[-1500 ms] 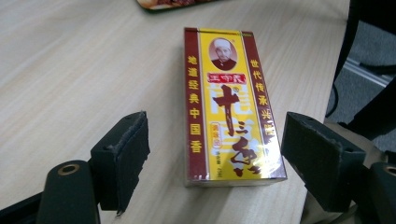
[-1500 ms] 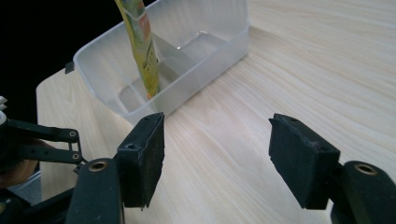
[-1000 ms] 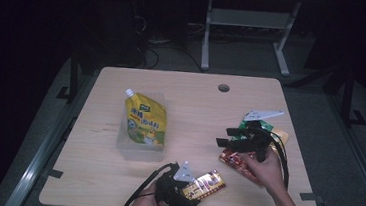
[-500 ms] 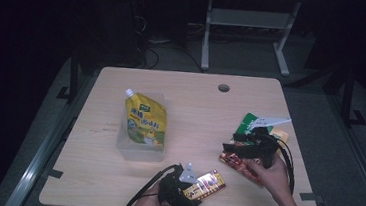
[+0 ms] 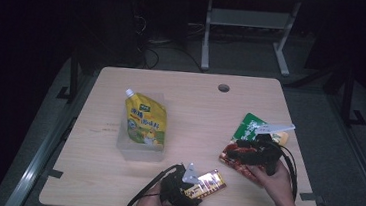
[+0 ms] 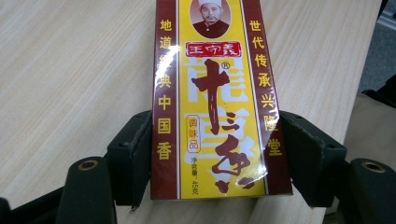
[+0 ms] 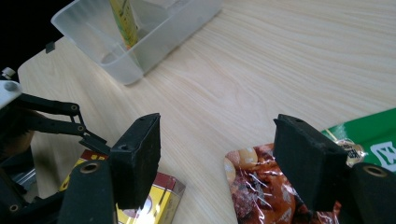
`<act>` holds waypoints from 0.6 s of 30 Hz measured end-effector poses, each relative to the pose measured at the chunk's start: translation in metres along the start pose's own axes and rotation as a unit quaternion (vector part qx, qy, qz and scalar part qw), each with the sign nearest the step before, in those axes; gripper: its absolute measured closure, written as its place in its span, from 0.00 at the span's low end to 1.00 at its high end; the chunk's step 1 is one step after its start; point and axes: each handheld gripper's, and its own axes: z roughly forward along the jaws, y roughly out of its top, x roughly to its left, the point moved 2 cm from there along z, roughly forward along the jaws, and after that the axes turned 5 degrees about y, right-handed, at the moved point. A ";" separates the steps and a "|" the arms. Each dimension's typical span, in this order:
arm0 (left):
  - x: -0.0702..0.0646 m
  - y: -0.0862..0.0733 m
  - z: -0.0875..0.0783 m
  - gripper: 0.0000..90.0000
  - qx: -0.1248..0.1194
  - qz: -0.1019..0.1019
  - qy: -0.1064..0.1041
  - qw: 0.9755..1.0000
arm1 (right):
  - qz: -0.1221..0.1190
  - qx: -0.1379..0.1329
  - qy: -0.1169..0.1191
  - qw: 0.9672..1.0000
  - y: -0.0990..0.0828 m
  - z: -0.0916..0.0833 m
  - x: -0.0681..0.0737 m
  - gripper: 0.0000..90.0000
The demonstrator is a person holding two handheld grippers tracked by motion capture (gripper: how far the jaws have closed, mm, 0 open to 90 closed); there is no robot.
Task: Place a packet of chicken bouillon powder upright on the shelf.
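A: Where is the yellow spice box point(image 6: 215, 107)?

B: Pinched by its long sides between the jaws of the left tongs point(image 5: 195, 186), at the near edge of the bench point(image 5: 196, 104), nearer than the clear tub point(image 5: 139, 149).

A: And the right tongs point(image 7: 217, 161)?

B: Jaws spread wide with nothing between them, over the red snack packet point(image 7: 254, 186), right of that tub. A green packet point(image 5: 247, 126) lies beside it; a yellow pouch point(image 5: 144, 119) stands in the tub.
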 end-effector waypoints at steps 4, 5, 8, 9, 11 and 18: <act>-0.001 0.001 0.000 0.35 -0.001 0.006 0.005 1.000 | 0.000 0.006 -0.002 1.000 -0.006 0.002 0.001 0.33; -0.001 0.001 0.000 0.35 0.000 0.009 0.007 1.000 | 0.001 0.007 -0.001 1.000 -0.008 0.003 0.001 0.32; -0.001 0.002 -0.001 0.35 -0.002 0.012 0.011 1.000 | 0.013 0.014 0.001 1.000 -0.009 0.004 0.002 0.31; -0.001 0.002 -0.002 0.35 -0.005 0.010 0.011 1.000 | 0.012 0.015 0.002 1.000 -0.009 0.004 0.001 0.30; 0.001 0.004 -0.004 0.35 -0.010 0.007 0.015 1.000 | 0.015 0.010 0.004 1.000 -0.009 0.003 0.002 0.30; 0.016 0.015 -0.015 0.36 -0.038 -0.009 0.038 0.998 | 0.023 -0.005 0.007 1.000 -0.007 0.002 0.001 0.26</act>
